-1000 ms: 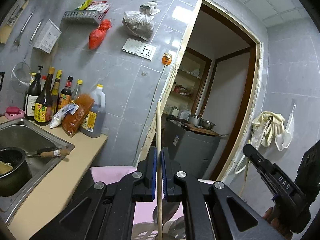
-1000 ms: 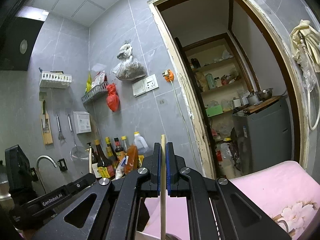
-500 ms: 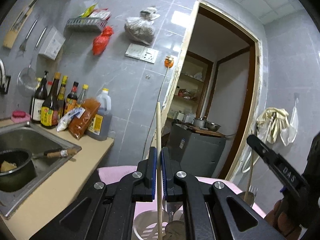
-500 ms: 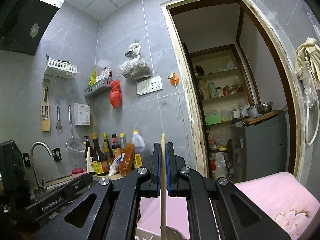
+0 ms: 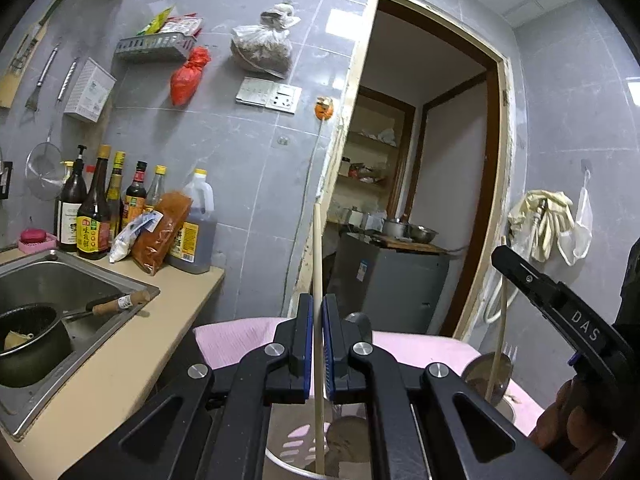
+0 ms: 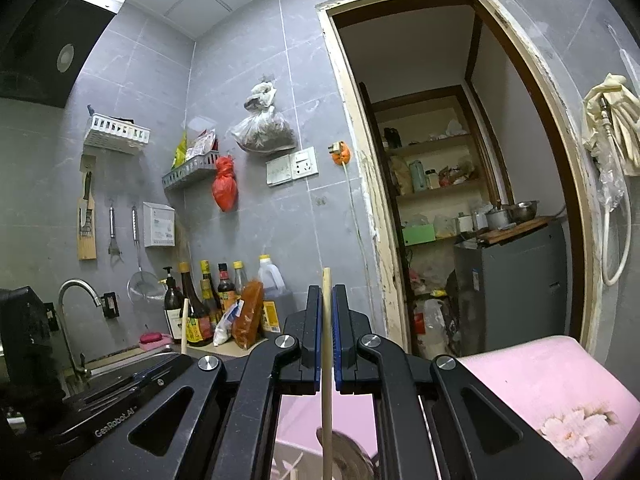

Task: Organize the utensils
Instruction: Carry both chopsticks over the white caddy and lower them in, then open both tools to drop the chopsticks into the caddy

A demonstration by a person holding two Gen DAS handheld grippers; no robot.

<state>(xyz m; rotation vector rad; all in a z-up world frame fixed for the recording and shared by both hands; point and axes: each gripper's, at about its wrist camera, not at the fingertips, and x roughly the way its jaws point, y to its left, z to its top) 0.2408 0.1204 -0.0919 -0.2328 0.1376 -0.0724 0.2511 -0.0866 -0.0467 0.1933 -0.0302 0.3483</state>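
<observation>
My left gripper (image 5: 316,308) is shut on a pale wooden chopstick (image 5: 317,248) held upright; its lower end reaches into a white perforated utensil holder (image 5: 296,446) just below the fingers. My right gripper (image 6: 327,300) is shut on a second upright chopstick (image 6: 327,400). The right gripper also shows at the right of the left wrist view (image 5: 560,312), with its chopstick (image 5: 498,336) standing over a metal ladle bowl and a fork (image 5: 510,354). The left gripper shows at the lower left of the right wrist view (image 6: 120,396).
A pink cloth-covered surface (image 6: 540,384) lies under both grippers. A counter (image 5: 120,360) to the left holds a steel sink (image 5: 60,280) with a dark pot (image 5: 28,340) and several sauce bottles (image 5: 96,216). An open doorway (image 5: 420,200) is ahead.
Both wrist views have tilted down a little: the utensil holder, ladle and fork now show more under the left gripper. Both grippers stay shut on their chopsticks.
</observation>
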